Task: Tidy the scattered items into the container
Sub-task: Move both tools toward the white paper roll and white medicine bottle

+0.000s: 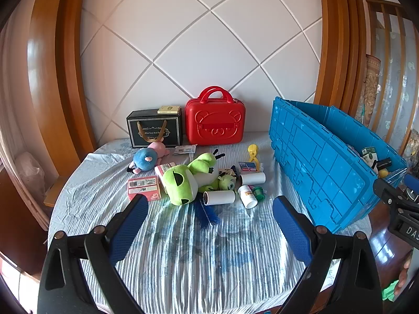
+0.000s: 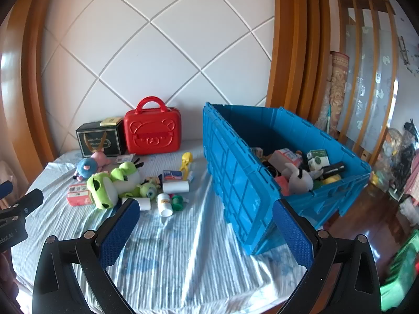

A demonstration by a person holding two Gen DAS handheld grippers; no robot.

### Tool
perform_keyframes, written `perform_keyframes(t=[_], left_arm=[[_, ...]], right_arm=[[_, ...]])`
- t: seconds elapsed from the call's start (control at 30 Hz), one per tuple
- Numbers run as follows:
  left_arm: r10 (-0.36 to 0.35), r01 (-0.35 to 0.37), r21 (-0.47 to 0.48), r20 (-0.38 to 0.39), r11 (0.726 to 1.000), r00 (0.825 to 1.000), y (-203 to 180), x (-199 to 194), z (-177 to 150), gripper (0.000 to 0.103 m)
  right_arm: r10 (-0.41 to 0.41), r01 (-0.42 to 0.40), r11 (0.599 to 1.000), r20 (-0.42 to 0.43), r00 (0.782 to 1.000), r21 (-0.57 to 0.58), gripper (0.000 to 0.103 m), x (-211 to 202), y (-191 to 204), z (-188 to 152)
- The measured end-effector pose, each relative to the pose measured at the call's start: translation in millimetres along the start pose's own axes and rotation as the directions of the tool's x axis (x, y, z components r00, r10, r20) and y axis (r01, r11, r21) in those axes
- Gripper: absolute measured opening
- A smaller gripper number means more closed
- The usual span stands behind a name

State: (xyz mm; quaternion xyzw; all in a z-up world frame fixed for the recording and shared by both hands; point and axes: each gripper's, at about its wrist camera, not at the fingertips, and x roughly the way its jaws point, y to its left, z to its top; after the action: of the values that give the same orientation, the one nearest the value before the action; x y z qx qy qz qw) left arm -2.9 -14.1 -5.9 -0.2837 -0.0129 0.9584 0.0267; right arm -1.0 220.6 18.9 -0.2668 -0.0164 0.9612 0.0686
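A blue crate (image 1: 314, 157) (image 2: 235, 178) stands at the right of the striped bedsheet and holds several items, among them a grey plush (image 2: 301, 180). Scattered to its left lie a green frog plush (image 1: 183, 183) (image 2: 104, 188), a blue-and-pink plush (image 1: 146, 158), a pink box (image 1: 144, 187), two white rolls (image 1: 220, 198), a white bottle (image 1: 247, 196) (image 2: 164, 204) and a yellow clip (image 1: 253, 151). My left gripper (image 1: 210, 204) hovers open in front of the pile. Open and holding nothing, my right gripper (image 2: 206, 206) hangs near the crate's front corner.
A red case (image 1: 215, 121) and a black gift box (image 1: 154, 128) stand against the padded white wall. A blue brush (image 1: 207, 214) lies on the sheet near the rolls. Wooden floor (image 2: 366, 222) shows to the right of the crate.
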Motion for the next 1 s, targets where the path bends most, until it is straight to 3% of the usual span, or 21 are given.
perform_keyframes(t=[0.43,0.5,0.67,0.73,0.87,1.0], left_arm=[[-0.006,0.004,-0.04,-0.04,0.999,0.999,9,36,2,0.097],[-0.039,0.036,-0.07,-0.049,0.997,0.998,12,47,2,0.097],[0.043,-0.055,-0.115,-0.103,0.992,0.994,27,98,5,0.097],[0.106,-0.122,-0.113,-0.142,0.986,0.984,36,125,6,0.097],[0.197,-0.224,-0.076,-0.265,0.972,0.944,52,193,-11,0.097],[0.212,-0.253,-0.077,-0.347,0.964,0.914,54,239,-37,0.097]], right_arm=[[0.005,-0.006,1.0,-0.044,0.999,-0.015,0.103,31,7,5],[0.021,-0.023,0.999,-0.049,0.999,-0.025,0.103,44,8,9],[0.114,-0.119,0.99,-0.078,0.99,-0.069,0.103,89,22,18],[0.168,-0.178,0.98,-0.109,0.98,-0.092,0.103,118,34,24],[0.266,-0.296,0.944,-0.197,0.944,-0.143,0.103,183,64,25],[0.312,-0.378,0.913,-0.329,0.891,-0.157,0.103,257,89,8]])
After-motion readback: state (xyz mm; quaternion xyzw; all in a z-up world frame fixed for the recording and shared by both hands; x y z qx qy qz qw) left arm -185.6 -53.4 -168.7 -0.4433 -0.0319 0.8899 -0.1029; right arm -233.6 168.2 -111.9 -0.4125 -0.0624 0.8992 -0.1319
